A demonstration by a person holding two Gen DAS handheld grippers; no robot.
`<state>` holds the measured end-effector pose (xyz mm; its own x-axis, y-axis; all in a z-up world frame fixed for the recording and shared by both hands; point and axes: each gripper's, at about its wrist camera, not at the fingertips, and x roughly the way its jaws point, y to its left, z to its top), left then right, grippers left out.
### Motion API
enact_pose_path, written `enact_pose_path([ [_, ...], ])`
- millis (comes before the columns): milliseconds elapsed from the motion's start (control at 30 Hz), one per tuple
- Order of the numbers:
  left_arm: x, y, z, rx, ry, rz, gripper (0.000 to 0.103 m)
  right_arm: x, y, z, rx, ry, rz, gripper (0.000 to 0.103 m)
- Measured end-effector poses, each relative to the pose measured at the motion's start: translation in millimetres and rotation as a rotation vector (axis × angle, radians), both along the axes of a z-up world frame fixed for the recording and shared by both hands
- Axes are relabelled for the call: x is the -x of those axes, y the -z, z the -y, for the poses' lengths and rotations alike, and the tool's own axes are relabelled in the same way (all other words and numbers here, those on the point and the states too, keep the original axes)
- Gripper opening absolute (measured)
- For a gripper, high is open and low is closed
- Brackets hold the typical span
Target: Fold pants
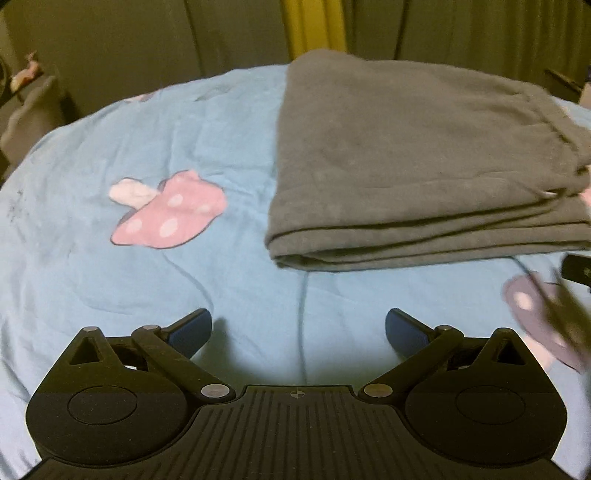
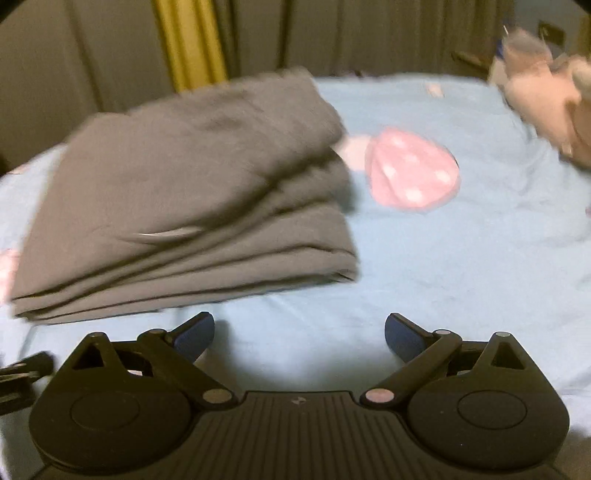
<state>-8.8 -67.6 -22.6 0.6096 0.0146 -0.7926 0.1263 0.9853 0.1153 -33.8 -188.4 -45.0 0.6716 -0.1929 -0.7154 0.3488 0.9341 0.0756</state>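
Grey pants [image 1: 413, 158] lie folded in a thick stack on a light blue bed sheet [image 1: 166, 280]. In the left wrist view they are ahead and to the right of my left gripper [image 1: 298, 328], which is open, empty and apart from the cloth. In the right wrist view the pants [image 2: 192, 206] lie ahead and to the left of my right gripper [image 2: 299, 332], also open and empty, just short of the stack's near edge. The right gripper shows blurred at the right edge of the left wrist view [image 1: 576, 273].
The sheet has pink spotted mushroom prints [image 1: 170, 214], one beside the pants [image 2: 410, 173]. A plush toy [image 2: 546, 110] sits at the far right of the bed. Dark curtains with a yellow strip [image 1: 314, 29] hang behind the bed.
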Motion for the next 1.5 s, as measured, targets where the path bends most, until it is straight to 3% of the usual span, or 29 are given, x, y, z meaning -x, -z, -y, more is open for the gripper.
enact_pose_path([
  [233,34.4,-30.7,-7.9,0.065,-0.012,0.087,0.103,51.2,-24.0,-17.6,0.055,-0.047,0.076,0.099],
  [333,33.4,-35.5,-10.7,0.111,-0.017,0.105,0.103,43.8,-35.7,-11.0,0.103,-0.047,0.025,0.099],
  [500,30.2,-35.5,-7.8,0.133,-0.024,0.022,0.103,40.1,-34.6,-13.6,0.095,-0.074,-0.032,0.099],
  [600,27.1,-33.2,-7.6,0.155,-0.023,-0.007,0.103,35.7,-32.8,-23.0,0.146,-0.097,-0.026,0.099],
  [833,22.8,-28.0,-2.1,0.115,-0.023,-0.015,0.103,24.5,-31.2,-44.4,0.254,-0.197,-0.001,0.099],
  [1133,12.1,-18.2,8.2,0.041,0.003,-0.026,0.103,4.2,-24.2,-38.2,0.196,-0.177,-0.021,0.099],
  [1500,4.4,-11.5,11.4,0.045,0.012,-0.044,0.103,-1.5,-16.7,-26.0,0.142,-0.129,-0.036,0.099],
])
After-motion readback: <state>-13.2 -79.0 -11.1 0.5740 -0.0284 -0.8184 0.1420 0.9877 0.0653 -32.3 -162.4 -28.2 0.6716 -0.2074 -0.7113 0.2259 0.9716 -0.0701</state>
